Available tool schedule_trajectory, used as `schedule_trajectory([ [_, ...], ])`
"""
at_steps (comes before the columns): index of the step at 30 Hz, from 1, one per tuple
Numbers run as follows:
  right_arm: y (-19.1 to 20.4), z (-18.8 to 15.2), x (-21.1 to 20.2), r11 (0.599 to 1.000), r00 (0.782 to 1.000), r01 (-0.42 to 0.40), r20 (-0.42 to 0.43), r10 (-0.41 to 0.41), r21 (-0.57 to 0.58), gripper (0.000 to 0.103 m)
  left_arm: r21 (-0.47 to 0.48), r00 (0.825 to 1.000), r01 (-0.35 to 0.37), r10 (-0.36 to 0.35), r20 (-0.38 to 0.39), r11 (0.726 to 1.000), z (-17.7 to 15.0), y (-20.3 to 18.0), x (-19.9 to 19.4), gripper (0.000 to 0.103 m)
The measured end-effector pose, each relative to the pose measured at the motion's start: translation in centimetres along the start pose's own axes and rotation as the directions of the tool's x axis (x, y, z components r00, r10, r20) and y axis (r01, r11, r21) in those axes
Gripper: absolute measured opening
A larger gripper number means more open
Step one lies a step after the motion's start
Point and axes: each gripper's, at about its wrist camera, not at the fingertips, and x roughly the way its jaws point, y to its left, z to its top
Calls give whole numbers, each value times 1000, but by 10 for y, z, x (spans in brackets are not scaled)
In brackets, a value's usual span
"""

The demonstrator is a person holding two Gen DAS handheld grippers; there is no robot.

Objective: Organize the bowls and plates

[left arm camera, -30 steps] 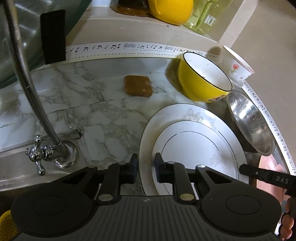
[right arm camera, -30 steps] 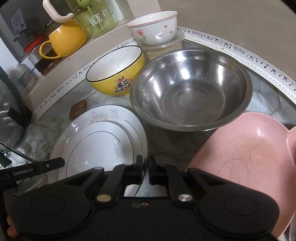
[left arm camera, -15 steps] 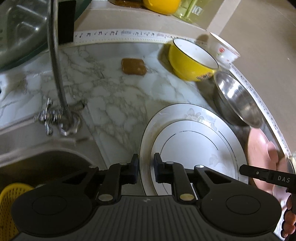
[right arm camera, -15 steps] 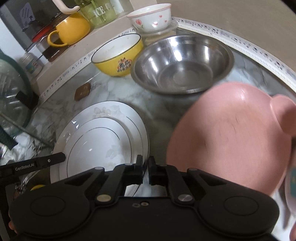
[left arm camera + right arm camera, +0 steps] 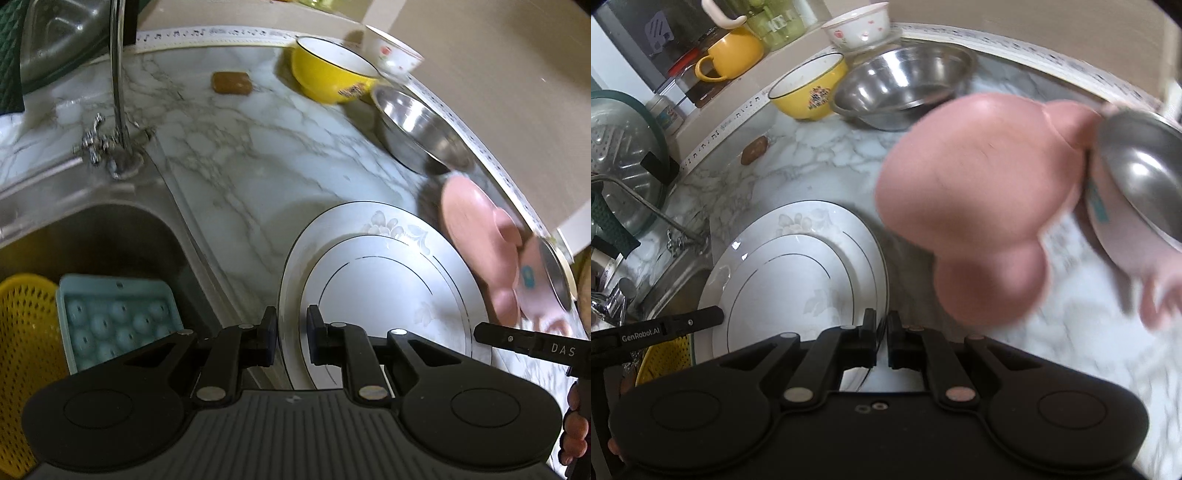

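Tools both pinch the stacked white plates (image 5: 384,295): left tool (image 5: 291,338) and right tool (image 5: 881,341) at opposite rims, above the marble table (image 5: 258,155).

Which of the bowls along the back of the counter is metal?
The steel bowl, shiny and unpainted, sitting between the yellow bowl and the pink plate. The small white bowl with red motifs is behind it.

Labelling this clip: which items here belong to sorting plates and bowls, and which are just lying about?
Job: stacked white gold-rimmed plates, yellow ceramic bowl, large steel bowl, pink plastic plate, white flowered bowl.
Lying about: brown soap bar, yellow mug, chrome tap.
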Motion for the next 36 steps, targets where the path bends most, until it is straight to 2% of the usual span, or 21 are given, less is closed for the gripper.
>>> schedule_trajectory([
  [13,-32,-50,-45,998,999,28,20,-29,60,6,97,998,46,-42,-51,994,-47,-38,-16,15],
  [30,-38,-61,-55,995,999,43,5,-44,86,7,113,995,50,-40,-87,992,-52,-42,-18,15],
  [34,-37,-59,-57,995,998,60,11,-61,83,16,131,996,46,-35,-84,990,-51,-42,-20,15],
  [36,-38,-58,-60,995,997,69,22,-71,77,17,146,997,30,-20,-68,989,-49,-43,-23,15],
])
